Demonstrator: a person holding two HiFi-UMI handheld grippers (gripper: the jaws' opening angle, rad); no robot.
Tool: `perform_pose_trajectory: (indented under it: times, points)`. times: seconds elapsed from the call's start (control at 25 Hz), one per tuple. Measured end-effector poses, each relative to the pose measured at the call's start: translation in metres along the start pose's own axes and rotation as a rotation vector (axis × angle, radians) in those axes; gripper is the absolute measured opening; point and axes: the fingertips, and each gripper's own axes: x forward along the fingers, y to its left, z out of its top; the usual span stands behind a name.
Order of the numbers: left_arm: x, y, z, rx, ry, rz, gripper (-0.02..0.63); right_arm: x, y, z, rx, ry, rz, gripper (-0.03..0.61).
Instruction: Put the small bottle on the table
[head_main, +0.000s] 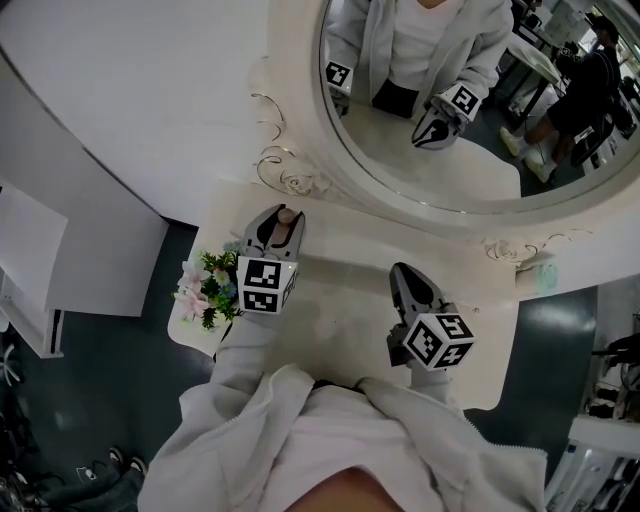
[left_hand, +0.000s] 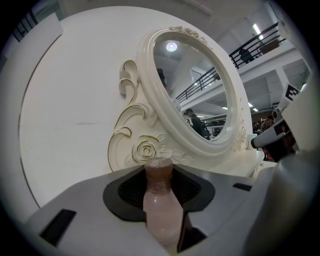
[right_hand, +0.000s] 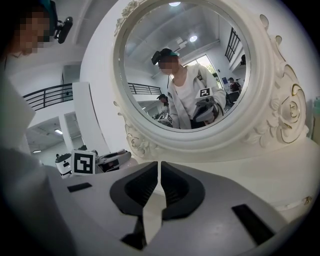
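left gripper (head_main: 276, 226) jaws pinch small pink translucent bottle (left_hand: 161, 206) upright, to stand it at 10 o'clock on cream tabletop (head_main: 340, 300) | right gripper (head_main: 406, 282) jaws closed, empty, clear at 4 o'clock

No words, numbers or brand names can be read in any view. The only printed signs are black-and-white square code markers. One is on the cube (head_main: 265, 285) of the left tool (head_main: 283, 222) and one is on the cube (head_main: 440, 342) of the right tool (head_main: 405, 275). Both appear again as reflections in the oval mirror (head_main: 480, 165). The left tool's marker also shows in the right gripper view, as a pattern only.
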Motion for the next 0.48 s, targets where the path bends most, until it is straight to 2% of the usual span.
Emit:
perform_pose_trajectory:
  times: [0.28,0.48]
  points:
    - [0.013,0.005,0.002,-0.007,0.003,0.046,0.149,-0.001,0.003,-0.004,0.012,0.005,0.006,0.043]
    - [0.022,0.008,0.006,-0.006,-0.002,0.051,0.149,-0.002,0.004,-0.005,0.018,0.004,0.011,0.043]
